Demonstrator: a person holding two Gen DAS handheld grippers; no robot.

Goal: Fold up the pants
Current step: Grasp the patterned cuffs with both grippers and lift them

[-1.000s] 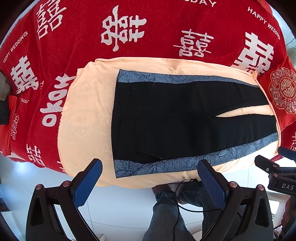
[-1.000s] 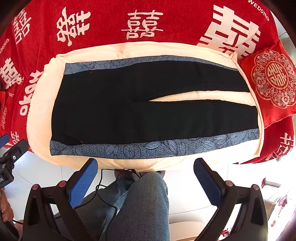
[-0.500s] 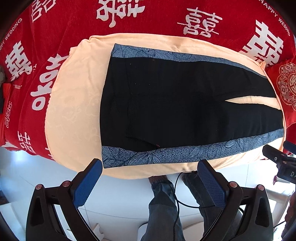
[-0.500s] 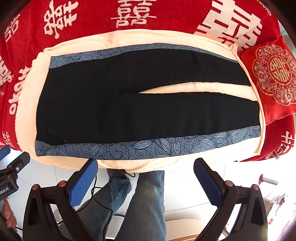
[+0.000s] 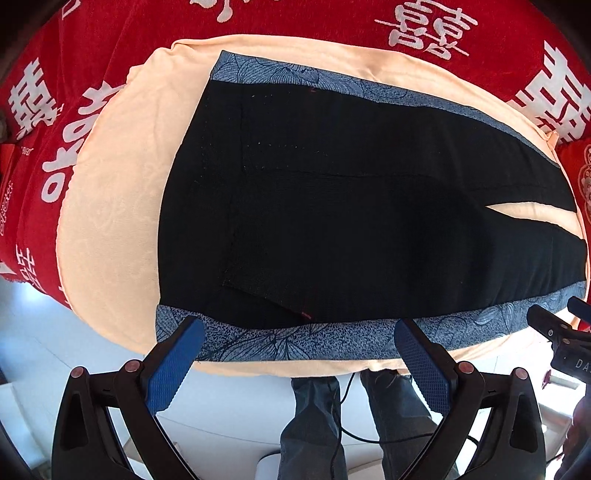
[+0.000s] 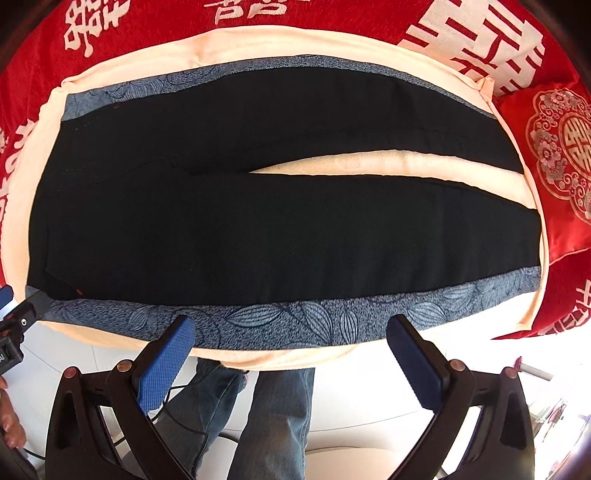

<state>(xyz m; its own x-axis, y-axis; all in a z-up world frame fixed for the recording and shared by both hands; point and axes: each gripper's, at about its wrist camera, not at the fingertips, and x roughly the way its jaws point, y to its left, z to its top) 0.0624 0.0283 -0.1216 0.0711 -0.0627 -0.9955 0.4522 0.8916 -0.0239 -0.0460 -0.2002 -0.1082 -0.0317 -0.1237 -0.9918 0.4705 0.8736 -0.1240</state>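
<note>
**A:** so where are the pants at right now?

**B:** the pants (image 6: 258, 221) are lying flat on the peach cloth (image 5: 110, 221), which sits on top of a red blanket (image 5: 332, 18) with white characters; waist end is on my left, legs run off to the right with a thin wedge of cloth showing between them; the near blue leaf-print stripe (image 6: 295, 317) runs along the edge closest to me, and there's another on the far side

**A:** and your hands?

**B:** both sets of fingers are spread wide and holding nothing; my left gripper (image 5: 299, 338) hangs over the near stripe by the waist corner, my right gripper (image 6: 290, 334) over the same stripe further along the leg; can't tell if the tips are touching fabric; there's a red embroidered cushion (image 6: 554, 155) just past the leg ends, and my jeans (image 6: 273, 413) are showing below the cloth's edge
</note>
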